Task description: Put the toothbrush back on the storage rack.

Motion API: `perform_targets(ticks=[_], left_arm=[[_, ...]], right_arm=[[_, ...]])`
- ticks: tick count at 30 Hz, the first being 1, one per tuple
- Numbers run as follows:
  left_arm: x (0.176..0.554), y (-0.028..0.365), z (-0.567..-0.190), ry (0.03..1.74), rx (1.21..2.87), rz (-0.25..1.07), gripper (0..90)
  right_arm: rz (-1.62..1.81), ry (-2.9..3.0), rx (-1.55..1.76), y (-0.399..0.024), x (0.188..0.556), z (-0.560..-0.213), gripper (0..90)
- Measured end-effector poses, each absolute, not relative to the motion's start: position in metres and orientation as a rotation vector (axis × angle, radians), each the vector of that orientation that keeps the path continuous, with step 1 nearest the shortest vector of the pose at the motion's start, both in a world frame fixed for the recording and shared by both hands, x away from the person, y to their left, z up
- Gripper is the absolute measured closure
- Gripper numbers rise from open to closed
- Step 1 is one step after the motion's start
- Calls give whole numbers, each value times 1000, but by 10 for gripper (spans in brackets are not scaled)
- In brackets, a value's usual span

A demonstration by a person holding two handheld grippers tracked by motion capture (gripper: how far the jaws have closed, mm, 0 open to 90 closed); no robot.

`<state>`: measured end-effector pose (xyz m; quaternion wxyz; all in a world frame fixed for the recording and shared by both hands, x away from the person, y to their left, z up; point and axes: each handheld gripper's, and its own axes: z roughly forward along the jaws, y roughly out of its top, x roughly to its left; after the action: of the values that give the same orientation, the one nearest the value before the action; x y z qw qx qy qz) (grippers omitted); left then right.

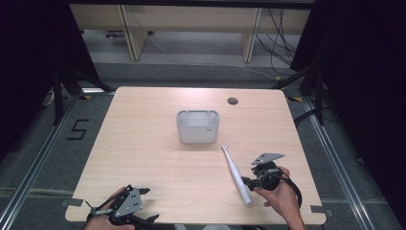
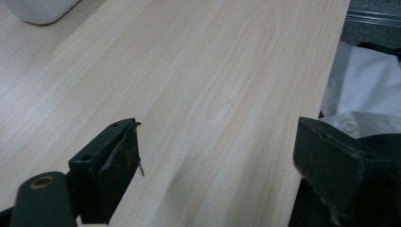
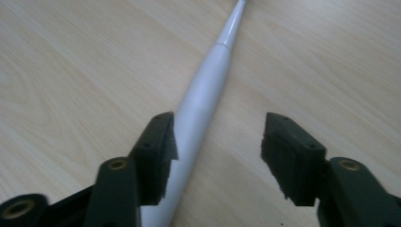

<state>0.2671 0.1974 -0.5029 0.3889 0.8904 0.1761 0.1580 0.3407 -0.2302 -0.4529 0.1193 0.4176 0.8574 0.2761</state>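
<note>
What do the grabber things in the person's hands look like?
Each is black. The left gripper and right gripper each carry a grey three-cornered plate on top. Their jaws are chunky black blocks with worn, rough pads. A black cable loops from the right one.

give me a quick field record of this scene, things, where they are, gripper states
table: light wood top
toothbrush: white electric toothbrush lying flat on the table, near right, head toward the holder
holder: grey box upright at mid table, apart from the toothbrush
left gripper: at near left edge, jaws open, nothing between them
right gripper: jaws open around the toothbrush handle, one jaw beside it, not clamped
toothbrush held: no
</note>
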Motion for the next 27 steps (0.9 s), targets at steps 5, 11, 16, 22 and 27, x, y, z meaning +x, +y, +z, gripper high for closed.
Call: perform_targets(ticks=[5,11,16,22,27], left_arm=[[268,198,-502,445,2281,403,148],[267,198,-502,439,2270,399,148],[268,198,-501,429,2284,408,148],[267,198,-501,440,2270,399,148],[267,198,-502,437,2271,401,148]], right_arm=[[769,2549,1245,-217,353,-452,438],[702,2592,1228,-206,360,-455,432],[651,2602,1245,-199,366,-460,429],[614,2650,1232,-192,373,-464,425],[558,2666,1188,-187,378,-467,433]])
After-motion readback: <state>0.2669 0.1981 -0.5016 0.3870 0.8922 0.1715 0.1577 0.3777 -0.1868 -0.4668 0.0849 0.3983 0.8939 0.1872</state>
